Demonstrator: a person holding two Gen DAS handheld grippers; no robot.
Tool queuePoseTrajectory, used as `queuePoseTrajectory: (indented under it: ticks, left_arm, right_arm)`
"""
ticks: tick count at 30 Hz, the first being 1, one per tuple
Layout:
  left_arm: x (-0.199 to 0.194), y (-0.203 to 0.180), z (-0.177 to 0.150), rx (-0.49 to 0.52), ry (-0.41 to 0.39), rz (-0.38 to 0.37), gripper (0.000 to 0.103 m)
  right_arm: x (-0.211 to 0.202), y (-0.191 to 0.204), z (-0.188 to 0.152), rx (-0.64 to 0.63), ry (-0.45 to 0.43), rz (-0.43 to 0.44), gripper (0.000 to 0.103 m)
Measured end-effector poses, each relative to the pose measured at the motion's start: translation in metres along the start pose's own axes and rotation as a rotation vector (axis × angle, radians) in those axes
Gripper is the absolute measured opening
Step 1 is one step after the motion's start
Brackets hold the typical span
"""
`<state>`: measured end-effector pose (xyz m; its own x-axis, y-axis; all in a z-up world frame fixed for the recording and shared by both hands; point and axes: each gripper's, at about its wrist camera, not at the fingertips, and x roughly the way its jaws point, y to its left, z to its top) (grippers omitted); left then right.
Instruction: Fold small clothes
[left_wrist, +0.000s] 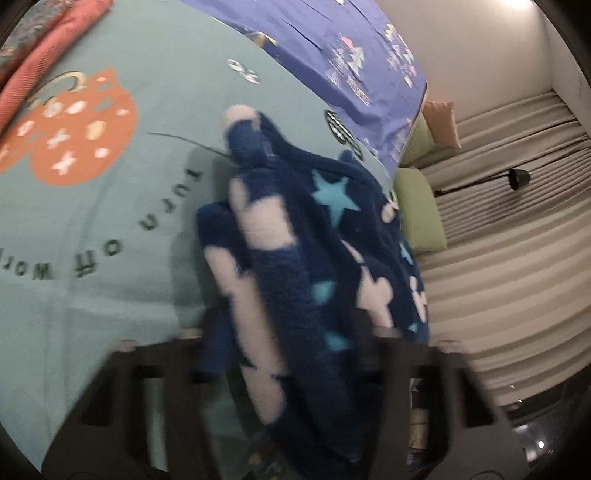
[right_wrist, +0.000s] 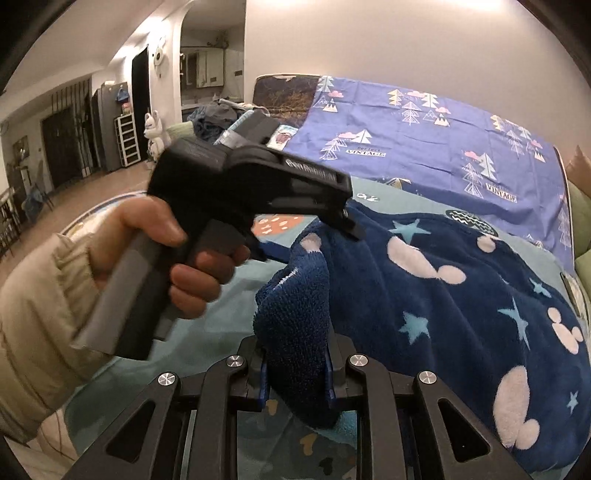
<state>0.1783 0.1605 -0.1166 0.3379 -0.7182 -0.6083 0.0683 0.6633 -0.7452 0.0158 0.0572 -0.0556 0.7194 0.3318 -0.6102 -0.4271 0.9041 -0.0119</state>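
A dark blue fleece garment with white mouse-head shapes and light blue stars lies spread on a teal blanket. At the bottom of the right wrist view, my right gripper is shut on a bunched corner of it, and the blue pads press the fabric from both sides. A hand in a beige sleeve holds my left gripper, whose tips sit on the garment's raised edge. In the blurred left wrist view the garment fills the gap of the left gripper, which is shut on a thick fold.
A purple sheet with tree prints covers the far part of the bed. Green cushions and a striped beige surface lie to the right. Pink fabric lies at the blanket's far left. A room with a shelf unit opens behind.
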Motion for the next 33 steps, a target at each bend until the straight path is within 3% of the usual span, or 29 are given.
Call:
queuePoseTrajectory:
  ticks: [1,4,15,25,33]
  left_arm:
    - [-0.004,-0.007,0.001,0.018,-0.013,0.009,0.037]
    - [-0.014,-0.034,0.003,0.09,-0.039,0.042,0.033]
    - [-0.022,-0.161,-0.001,0.345,-0.092,0.138,0.03]
    - [0.04,-0.283,-0.02,0.54,-0.034,0.238,0.03]
    - [0.117,-0.341,-0.051,0.664,0.079,0.302,0.03]
  right_arm:
    - [-0.002,-0.002,0.0,0.009,-0.004,0.003,0.02]
    - [-0.01,-0.007,0.003,0.026,-0.033,0.009,0.02]
    - [-0.08,-0.06,0.003,0.177,-0.208,0.027,0.02]
    - [-0.136,-0.152,-0.021,0.394,-0.341,0.051,0.019]
    - [-0.168,-0.219,-0.068,0.588,-0.378,0.034,0.019]
